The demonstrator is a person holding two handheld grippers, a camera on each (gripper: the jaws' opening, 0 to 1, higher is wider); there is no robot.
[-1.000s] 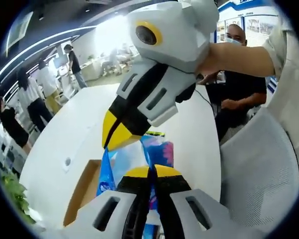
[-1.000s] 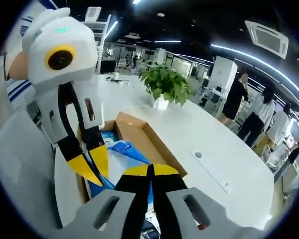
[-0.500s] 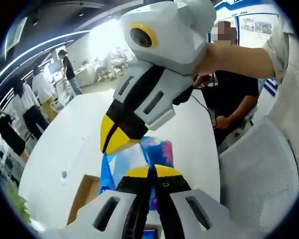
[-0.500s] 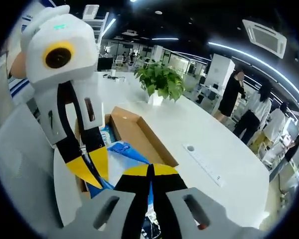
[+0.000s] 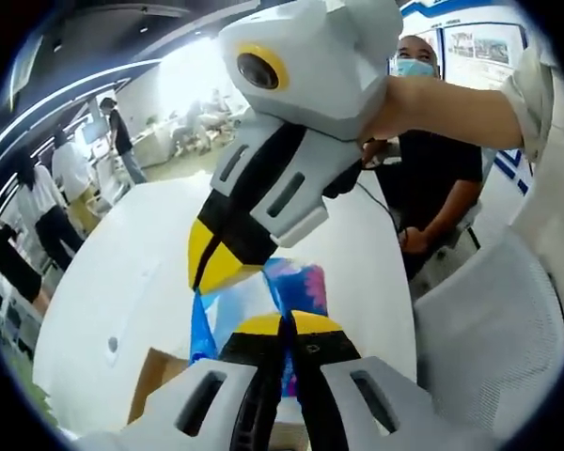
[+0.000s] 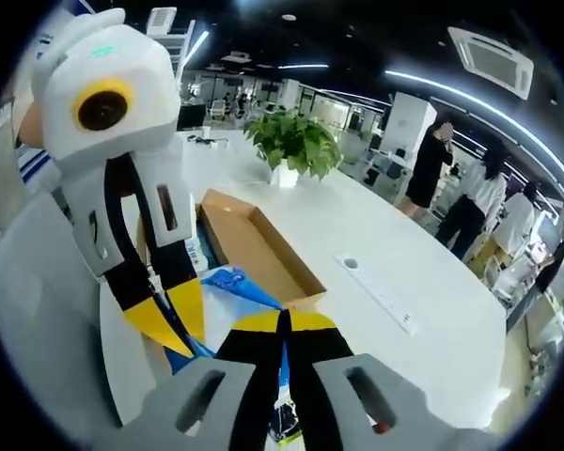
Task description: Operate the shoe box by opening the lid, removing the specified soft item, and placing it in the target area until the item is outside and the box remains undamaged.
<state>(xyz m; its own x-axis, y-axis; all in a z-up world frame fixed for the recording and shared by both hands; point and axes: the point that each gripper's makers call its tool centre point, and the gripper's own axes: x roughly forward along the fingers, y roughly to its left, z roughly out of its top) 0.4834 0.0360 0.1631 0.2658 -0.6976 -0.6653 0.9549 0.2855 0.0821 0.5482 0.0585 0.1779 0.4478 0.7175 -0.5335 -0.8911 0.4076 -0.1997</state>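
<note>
We have one soft item, a blue plastic packet [image 5: 263, 296], pinched by both tools at once. The left gripper [image 5: 287, 324] has its jaws pressed together on the packet's near edge, and the right gripper [image 5: 211, 268], coming into the left gripper view from above, is clamped on the same packet just beyond it. In the right gripper view the right gripper [image 6: 284, 321] is likewise closed on the blue packet [image 6: 235, 282], with the left gripper [image 6: 174, 324] beside it on the left, tips touching the packet.

The relation that matters to us: the packet hangs between the two grippers, above and in front of the one open cardboard shoe box [image 6: 254, 249], so it is already out of the box. The box lies with its long axis running away from us along the white counter [image 6: 404, 272]. Bare counter beside the box looks equally reachable by either hand. We count one packet, one box, one potted plant [image 6: 296, 146].
</note>
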